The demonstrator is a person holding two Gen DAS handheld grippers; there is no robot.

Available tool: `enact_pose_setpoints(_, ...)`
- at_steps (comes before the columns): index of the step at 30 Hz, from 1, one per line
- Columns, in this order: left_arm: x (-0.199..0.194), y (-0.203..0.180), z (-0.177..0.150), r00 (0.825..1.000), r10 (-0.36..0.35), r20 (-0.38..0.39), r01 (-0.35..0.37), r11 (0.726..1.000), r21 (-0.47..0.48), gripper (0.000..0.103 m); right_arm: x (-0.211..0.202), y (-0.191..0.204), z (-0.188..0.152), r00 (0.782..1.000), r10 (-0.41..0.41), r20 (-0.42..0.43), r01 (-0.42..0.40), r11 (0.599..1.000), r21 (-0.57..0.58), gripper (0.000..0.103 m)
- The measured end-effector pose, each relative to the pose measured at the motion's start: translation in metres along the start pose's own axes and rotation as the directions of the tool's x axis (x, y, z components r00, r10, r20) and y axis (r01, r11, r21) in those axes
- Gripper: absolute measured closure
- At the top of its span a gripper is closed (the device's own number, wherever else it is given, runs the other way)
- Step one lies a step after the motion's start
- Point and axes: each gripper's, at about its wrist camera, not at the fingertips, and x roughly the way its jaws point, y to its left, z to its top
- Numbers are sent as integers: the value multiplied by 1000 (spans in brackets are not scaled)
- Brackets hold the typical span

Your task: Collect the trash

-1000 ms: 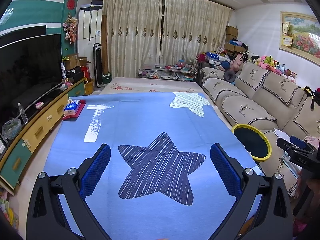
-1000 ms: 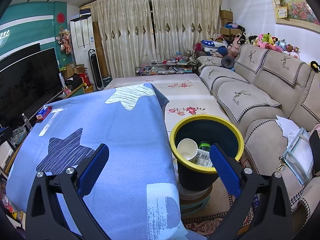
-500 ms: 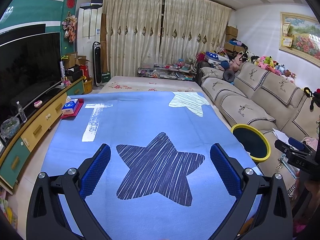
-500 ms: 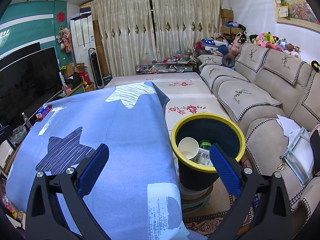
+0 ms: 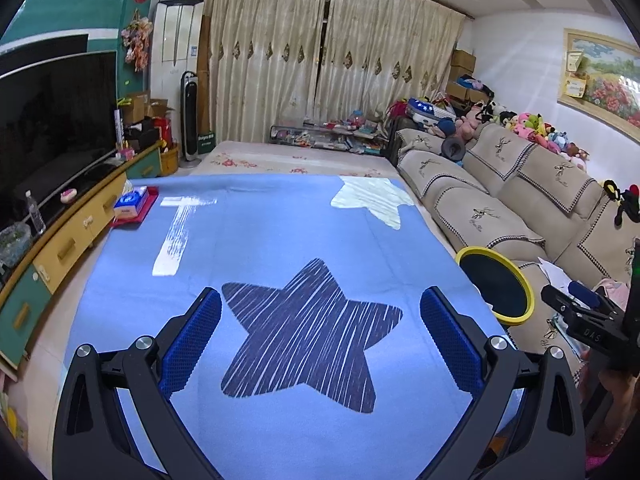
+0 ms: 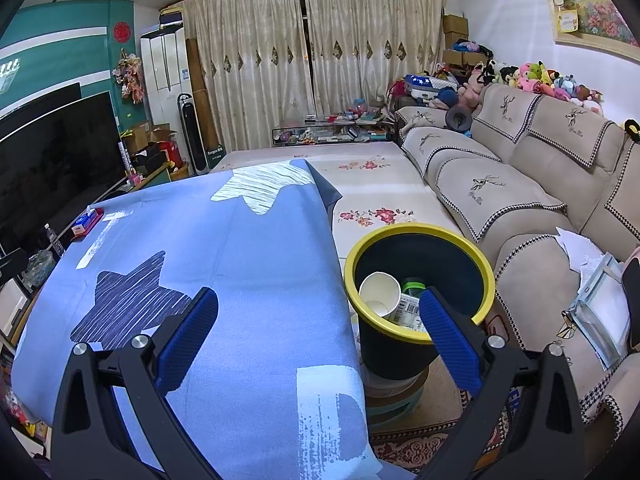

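Note:
A dark bin with a yellow rim (image 6: 416, 280) stands right of the table; it also shows in the left wrist view (image 5: 496, 284). Inside it lie a white paper cup (image 6: 378, 292), a green-lidded bottle (image 6: 412, 286) and a labelled packet (image 6: 408, 308). My right gripper (image 6: 318, 334) is open and empty, over the table's right edge, its right finger in front of the bin. My left gripper (image 5: 320, 338) is open and empty above the blue star tablecloth (image 5: 280, 240). The right gripper's body shows at the right edge of the left wrist view (image 5: 588, 320).
A beige sofa (image 6: 520, 184) runs along the right, with papers and a plastic pouch (image 6: 600, 308) on its seat. A red tray with a blue tissue pack (image 5: 132, 206) sits at the table's far left corner. A TV (image 5: 52, 128) and cabinet stand on the left.
Both views have shifted only slightly. The grippers stay open and empty, and the bin's contents have not moved.

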Motion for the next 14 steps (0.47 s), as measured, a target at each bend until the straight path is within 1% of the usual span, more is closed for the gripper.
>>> enact_pose_setpoints(1, 0, -1, 2, 1000, 1, 9, -1, 1000, 12, 5, 0, 2, -1, 1000, 1, -2, -1, 1000, 0, 7)
enact_pose_setpoints(2, 0, -2, 5, 1000, -15, 22, 15, 1000, 24, 5, 1, 2, -1, 1000, 2, -4, -2, 1000, 0, 7)
enact_pose_setpoints(4, 2, 0, 13, 999, -45, 18, 44, 999, 22, 5, 4, 3, 0, 1000, 2, -10, -2, 1000, -4, 7)
enact_pose_setpoints(6, 10, 2, 19, 999, -47, 3, 47, 999, 23, 5, 7, 8, 1, 1000, 2, -17, -3, 1000, -17, 7)
enact_pose_setpoints(8, 26, 9, 25, 999, -18, -31, 18, 1000, 20, 5, 12, 11, 5, 1000, 9, -23, -10, 1000, -28, 7)
enact_pose_setpoints(10, 50, 21, 30, 998, 21, -62, -20, 1000, 15, 5, 21, 19, 14, 999, 32, -31, -34, 999, -42, 7)
enact_pose_setpoints(12, 78, 36, 32, 992, 78, -101, -78, 997, 2, 5, 32, 27, 26, 998, 54, -38, -56, 997, -57, 7)
enact_pose_setpoints(14, 103, 53, 35, 987, 103, -124, -105, 994, -8, 5, 54, 43, 38, 997, 57, -56, -61, 995, -83, 7)
